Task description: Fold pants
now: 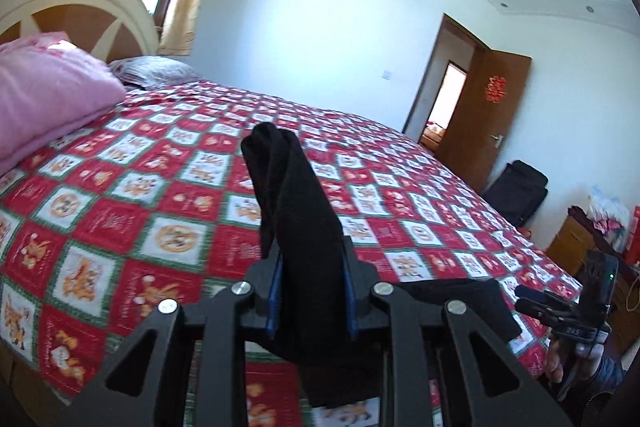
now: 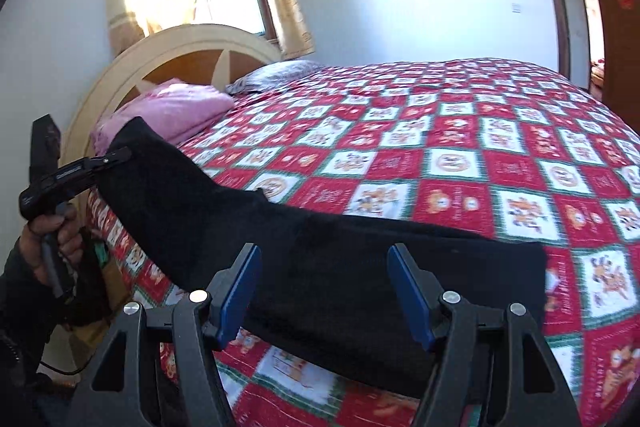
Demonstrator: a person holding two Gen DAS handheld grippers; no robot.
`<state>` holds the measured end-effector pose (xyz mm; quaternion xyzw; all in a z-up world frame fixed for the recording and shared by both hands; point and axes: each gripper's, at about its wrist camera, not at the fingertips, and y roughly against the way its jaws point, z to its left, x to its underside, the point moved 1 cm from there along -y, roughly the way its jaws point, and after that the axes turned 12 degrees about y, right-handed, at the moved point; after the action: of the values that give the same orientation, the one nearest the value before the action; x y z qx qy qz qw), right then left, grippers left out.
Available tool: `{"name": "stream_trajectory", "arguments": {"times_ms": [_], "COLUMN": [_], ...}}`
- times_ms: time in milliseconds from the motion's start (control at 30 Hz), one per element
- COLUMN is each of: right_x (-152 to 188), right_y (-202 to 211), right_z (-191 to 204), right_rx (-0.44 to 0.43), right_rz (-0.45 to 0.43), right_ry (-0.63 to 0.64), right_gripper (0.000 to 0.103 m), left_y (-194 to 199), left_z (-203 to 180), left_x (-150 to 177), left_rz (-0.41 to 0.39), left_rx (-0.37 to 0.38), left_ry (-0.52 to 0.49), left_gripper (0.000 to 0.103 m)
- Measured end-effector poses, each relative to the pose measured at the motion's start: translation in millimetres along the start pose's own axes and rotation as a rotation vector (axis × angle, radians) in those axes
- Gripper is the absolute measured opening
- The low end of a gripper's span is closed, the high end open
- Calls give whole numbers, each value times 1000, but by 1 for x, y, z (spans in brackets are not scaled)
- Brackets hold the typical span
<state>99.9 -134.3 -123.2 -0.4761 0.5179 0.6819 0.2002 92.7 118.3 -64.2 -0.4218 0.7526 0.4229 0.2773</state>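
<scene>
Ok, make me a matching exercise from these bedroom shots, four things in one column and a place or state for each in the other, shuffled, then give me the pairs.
Things:
1. left gripper
2. right gripper
3. black pants
4. pink bedding

States or places:
A. piled by the headboard
B. jaws open, nothing pinched
C. one end lifted, the rest lying on the quilt
D. clamped on dark cloth

Pairs: 1-D, 2-B, 3-C, 4-A

Red double-happiness sign on door (image 1: pixel 495 89)
</scene>
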Motion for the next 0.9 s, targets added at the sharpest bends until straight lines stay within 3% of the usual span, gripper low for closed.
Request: {"name": "stream_trajectory", "arguments": {"times_ms": [433,900], "right_x": [38,58], "right_y": [49,71], "right_z": [-80,-122], "right_rx": [176,254], "right_rz": [38,31], "right_ry": [-166,-226], "right_gripper": [68,68], "left_y": [-46,-95], "left_z": [-113,-215], "left_x": [29,78], "left_rz": [133,329], "left_rx": [165,252], "left_ry": [-132,-289], "left_gripper": [25,25]}}
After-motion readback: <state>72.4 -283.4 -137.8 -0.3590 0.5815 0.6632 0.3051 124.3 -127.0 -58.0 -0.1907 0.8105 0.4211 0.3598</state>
